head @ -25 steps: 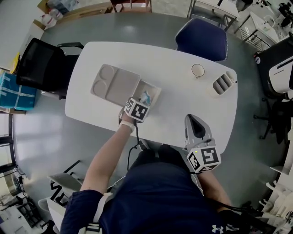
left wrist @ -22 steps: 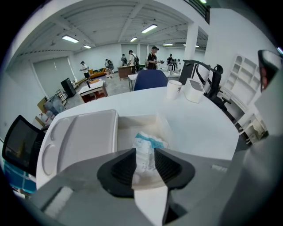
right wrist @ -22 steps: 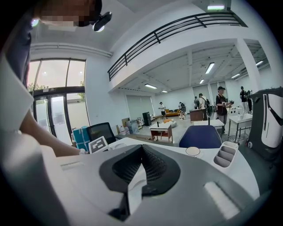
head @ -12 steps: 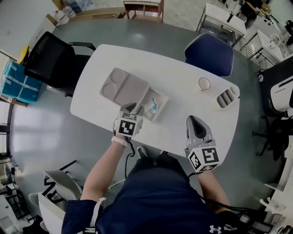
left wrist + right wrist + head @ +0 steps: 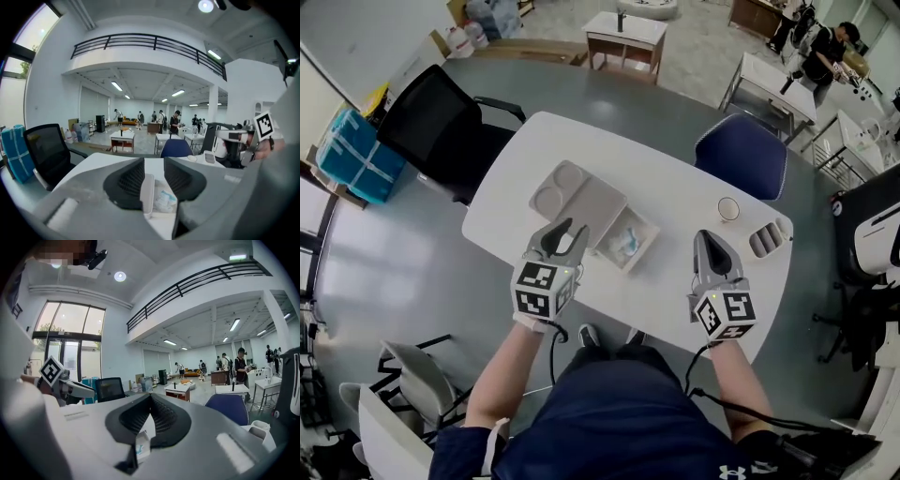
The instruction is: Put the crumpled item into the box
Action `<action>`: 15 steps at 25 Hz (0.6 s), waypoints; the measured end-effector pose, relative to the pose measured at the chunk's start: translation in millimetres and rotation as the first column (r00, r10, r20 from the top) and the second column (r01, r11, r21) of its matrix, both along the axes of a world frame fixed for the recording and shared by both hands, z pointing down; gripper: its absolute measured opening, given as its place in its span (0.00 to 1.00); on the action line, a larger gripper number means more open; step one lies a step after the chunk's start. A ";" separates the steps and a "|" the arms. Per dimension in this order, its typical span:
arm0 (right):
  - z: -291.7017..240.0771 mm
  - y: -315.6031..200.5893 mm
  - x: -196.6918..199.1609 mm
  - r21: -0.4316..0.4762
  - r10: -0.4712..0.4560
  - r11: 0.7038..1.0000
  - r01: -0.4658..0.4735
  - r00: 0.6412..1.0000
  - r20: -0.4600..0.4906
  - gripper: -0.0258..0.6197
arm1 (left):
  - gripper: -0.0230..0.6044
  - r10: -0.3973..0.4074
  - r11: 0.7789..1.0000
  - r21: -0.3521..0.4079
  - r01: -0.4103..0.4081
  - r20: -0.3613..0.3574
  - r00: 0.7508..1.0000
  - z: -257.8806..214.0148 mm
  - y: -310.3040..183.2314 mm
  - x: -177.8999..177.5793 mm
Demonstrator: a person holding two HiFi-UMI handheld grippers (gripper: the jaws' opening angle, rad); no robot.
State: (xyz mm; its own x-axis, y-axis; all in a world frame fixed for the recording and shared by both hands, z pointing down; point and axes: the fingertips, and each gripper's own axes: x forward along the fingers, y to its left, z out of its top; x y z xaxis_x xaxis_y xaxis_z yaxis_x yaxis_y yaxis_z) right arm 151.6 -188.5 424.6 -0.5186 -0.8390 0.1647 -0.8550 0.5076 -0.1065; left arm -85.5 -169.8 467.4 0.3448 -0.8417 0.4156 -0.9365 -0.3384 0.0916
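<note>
Over to the left gripper (image 5: 565, 234): hanging above the table (image 5: 675, 178), just short of the box (image 5: 647, 253), tipped slightly downward. Just sprung wide open and eased back a hair, with nothing between the jaws, only a view down through the gap onto the crumpled item (image 5: 626, 244). Lying inside the box, pale with a bluish patch, below the rim as far as can be seen, right beside the grey tray (image 5: 581, 192). Now the right gripper (image 5: 706, 239): held over the near edge of the table, well apart from the box, pinched together at the tips and gripping nothing. Looks like the release-and-retreat step, with the drop itself seemingly done. Next up, probably little more than drawing both tools back without clipping the box walls, then checking for any corner of the item poking over the edge.
</note>
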 end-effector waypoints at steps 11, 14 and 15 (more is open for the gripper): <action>-58.3 -23.9 -47.7 0.110 -0.094 0.990 0.087 0.994 0.064 0.04 | 0.21 -0.088 0.937 0.336 0.100 -0.052 0.995 -123.2 29.8 -43.7; -70.0 -26.6 -59.5 0.126 -0.101 0.988 0.091 0.992 0.078 0.04 | 0.17 -0.125 0.910 0.390 0.144 -0.073 0.989 -143.4 37.0 -56.1; -72.1 -25.7 -63.9 0.130 -0.103 0.987 0.091 0.991 0.085 0.04 | 0.14 -0.136 0.898 0.410 0.158 -0.083 0.987 -148.9 40.1 -59.4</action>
State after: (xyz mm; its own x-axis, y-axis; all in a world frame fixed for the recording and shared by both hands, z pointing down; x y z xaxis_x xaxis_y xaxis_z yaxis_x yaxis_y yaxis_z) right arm 87.7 -214.2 352.4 -0.6066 -0.7949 0.0093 -0.7906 0.6021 -0.1114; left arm -144.9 -129.7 318.5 0.2155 -0.9765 0.0040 -0.9763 -0.2154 0.0220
